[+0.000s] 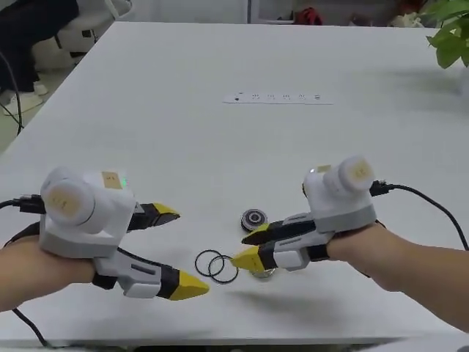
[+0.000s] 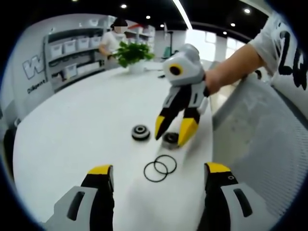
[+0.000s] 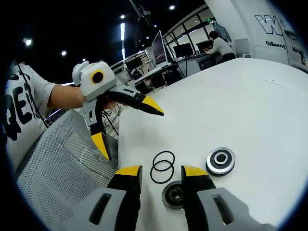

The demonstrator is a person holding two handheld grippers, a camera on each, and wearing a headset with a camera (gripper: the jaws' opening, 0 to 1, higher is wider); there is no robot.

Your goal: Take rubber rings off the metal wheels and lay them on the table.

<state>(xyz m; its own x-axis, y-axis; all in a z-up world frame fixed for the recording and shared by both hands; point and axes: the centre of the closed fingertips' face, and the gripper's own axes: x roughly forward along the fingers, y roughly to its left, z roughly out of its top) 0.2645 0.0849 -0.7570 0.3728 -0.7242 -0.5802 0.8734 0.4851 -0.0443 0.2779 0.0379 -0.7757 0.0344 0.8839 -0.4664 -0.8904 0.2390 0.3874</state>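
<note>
Two thin black rubber rings (image 1: 217,265) (image 2: 160,168) (image 3: 162,166) lie overlapping on the white table (image 1: 220,147), between both grippers. One metal wheel (image 1: 254,218) (image 2: 141,132) (image 3: 221,161) lies flat just beyond them. A second wheel (image 1: 264,273) (image 2: 171,139) (image 3: 173,195) lies on the table under my right gripper (image 1: 248,247) (image 2: 174,134) (image 3: 161,172), whose yellow-tipped jaws straddle it with a narrow gap and do not press on it. My left gripper (image 1: 179,249) (image 2: 159,168) (image 3: 127,125) is open wide and empty, pointing at the rings from the left.
A white power strip (image 1: 278,97) lies at mid-table, far from the work. A green plant (image 1: 451,33) stands at the far right corner. The table's near edge runs just below both hands, with a grey mesh chair (image 3: 57,159) behind it.
</note>
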